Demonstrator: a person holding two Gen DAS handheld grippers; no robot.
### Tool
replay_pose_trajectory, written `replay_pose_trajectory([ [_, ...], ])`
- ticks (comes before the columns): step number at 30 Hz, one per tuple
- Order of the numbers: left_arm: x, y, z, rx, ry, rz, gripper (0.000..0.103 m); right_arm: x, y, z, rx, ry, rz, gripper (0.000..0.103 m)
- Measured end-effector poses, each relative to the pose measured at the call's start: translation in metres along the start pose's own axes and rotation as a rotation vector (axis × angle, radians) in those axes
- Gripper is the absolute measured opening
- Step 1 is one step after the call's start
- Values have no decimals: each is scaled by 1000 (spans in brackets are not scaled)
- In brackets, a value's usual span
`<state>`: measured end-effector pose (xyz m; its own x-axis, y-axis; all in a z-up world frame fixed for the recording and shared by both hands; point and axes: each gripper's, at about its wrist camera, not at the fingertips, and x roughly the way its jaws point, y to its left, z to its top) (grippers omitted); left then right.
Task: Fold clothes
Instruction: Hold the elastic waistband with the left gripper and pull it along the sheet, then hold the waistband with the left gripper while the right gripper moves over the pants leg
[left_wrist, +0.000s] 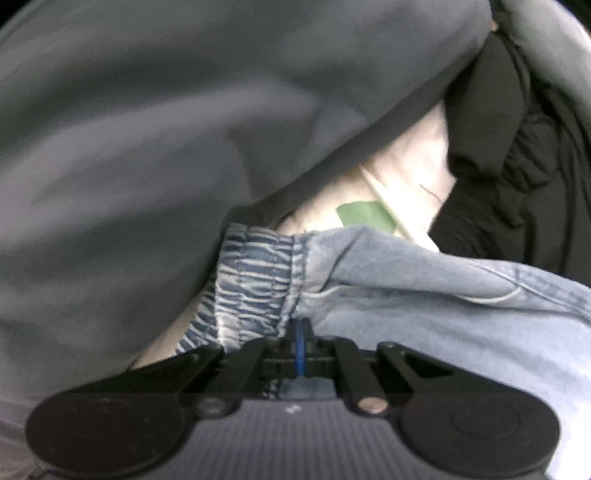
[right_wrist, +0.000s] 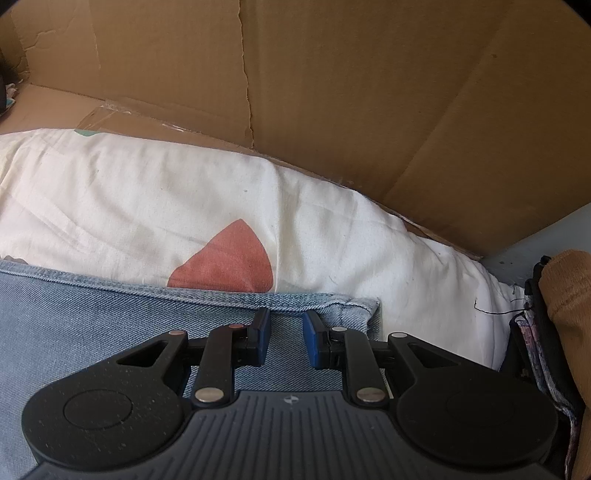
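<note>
A light blue denim garment (left_wrist: 424, 295) with a gathered elastic waistband (left_wrist: 255, 280) fills the lower part of the left wrist view. My left gripper (left_wrist: 300, 332) is shut on the denim right beside that waistband. In the right wrist view the same denim garment (right_wrist: 92, 314) lies flat on a white sheet (right_wrist: 147, 192), its stitched hem running across. My right gripper (right_wrist: 286, 321) stands open over the hem near the corner of the cloth, with its blue pads (right_wrist: 263, 332) apart and denim showing between them.
A large grey cloth (left_wrist: 166, 129) hangs close over the left gripper, and black clothes (left_wrist: 517, 166) lie at the right. A cardboard box wall (right_wrist: 332, 74) rises behind the white sheet. Brown fabric (right_wrist: 569, 314) and a dark patterned item (right_wrist: 532, 332) sit at the right edge.
</note>
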<state>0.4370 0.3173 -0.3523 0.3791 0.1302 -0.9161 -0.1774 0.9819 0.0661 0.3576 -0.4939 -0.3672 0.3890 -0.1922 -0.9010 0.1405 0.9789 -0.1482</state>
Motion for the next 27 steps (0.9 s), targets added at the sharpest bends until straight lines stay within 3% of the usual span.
replay_pose_trajectory([
  [4, -3, -18, 7, 32, 29, 75, 3, -2, 0, -1, 14, 2, -2, 25],
  [8, -22, -14, 10, 43, 54, 48, 4, -5, 1, 4, 25, 19, 9, 26],
  [14, -63, 14, 5, 49, 24, -6, 9, -33, -4, -10, 13, -18, 70, 26],
  [19, -90, 38, -10, 39, 23, -36, 9, -60, -10, -27, 12, -59, 122, 26],
  [27, -110, 70, -69, 14, 69, -58, 9, -108, -23, -54, -42, -107, 172, 26],
])
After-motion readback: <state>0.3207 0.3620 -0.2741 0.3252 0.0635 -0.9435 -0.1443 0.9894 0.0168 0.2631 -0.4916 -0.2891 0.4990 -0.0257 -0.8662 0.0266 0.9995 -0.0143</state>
